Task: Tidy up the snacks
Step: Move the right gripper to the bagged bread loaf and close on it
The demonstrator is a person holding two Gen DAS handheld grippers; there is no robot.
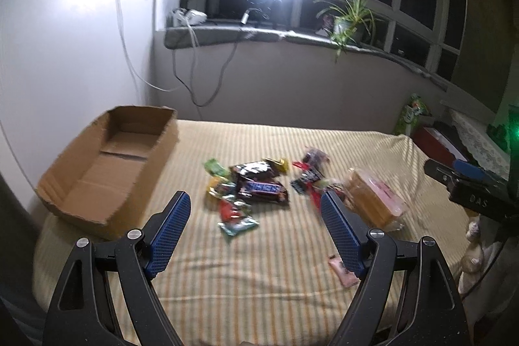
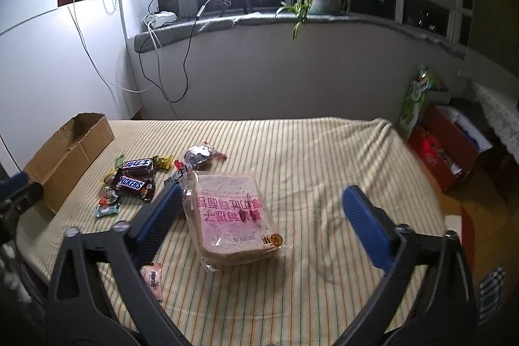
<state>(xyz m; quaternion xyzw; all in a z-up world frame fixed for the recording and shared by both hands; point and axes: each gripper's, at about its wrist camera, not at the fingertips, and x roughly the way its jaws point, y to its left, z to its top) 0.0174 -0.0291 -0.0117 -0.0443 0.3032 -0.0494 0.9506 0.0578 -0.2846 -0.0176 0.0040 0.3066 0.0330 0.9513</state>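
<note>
A bed (image 2: 324, 151) with a striped yellow cover fills both views. Nothing has been sorted yet, by the look of it.

At ten o'clock on the bed sits an open cardboard box (image 1: 107, 164), empty as far as the left view shows. It is probably where the snacks belong.

Near the middle lies a bread pack (image 2: 232, 216): sliced bread in clear film with pink print. It lies flat, just right of the small snacks. It is likely light and soft and would crush under a hard squeeze, and the film looks slippery. A gentle hold across its two long sides seems safest.

At nine o'clock from the bread is a loose pile of candy (image 1: 249, 184), with two dark Snickers bars (image 1: 262, 192) on top. The bars should be firm enough to pinch across their width. The small wrapped sweets around them are light and crinkly, and best taken one by one.

A lone pink sweet (image 2: 151, 278) lies at six o'clock from the pile, close to the bed's near edge.

The left gripper (image 1: 256, 218) hovers short of the pile, jaws wide apart and holding nothing. The right gripper (image 2: 262, 208) hovers over the bread, jaws wide apart on either side of it, touching nothing.
</note>
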